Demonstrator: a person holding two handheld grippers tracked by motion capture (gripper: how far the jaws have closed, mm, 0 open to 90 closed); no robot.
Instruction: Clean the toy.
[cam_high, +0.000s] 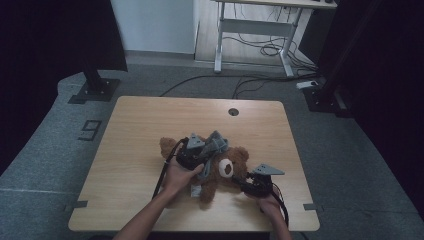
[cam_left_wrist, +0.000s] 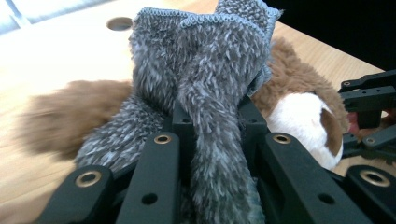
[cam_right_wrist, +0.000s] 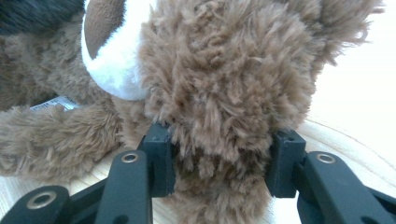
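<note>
The brown teddy bear (cam_high: 220, 167), lying mid-table (cam_high: 130, 150), is steadied by the right gripper (cam_high: 248, 183), its jaws clamped on the plush head, so that the grey fuzzy cloth (cam_left_wrist: 205, 88) pinched in the left gripper (cam_high: 196, 156) can be drawn over it.

We note a teddy bear (cam_right_wrist: 224, 79) of shaggy brown plush with a smooth white muzzle, a grey scarf (cam_left_wrist: 205, 79) of fuzzy knitted cloth, matt black plastic fingers (cam_left_wrist: 184, 123) with brass-coloured rivets, and a pale, matt wood-grain worktop (cam_high: 130, 150).
</note>
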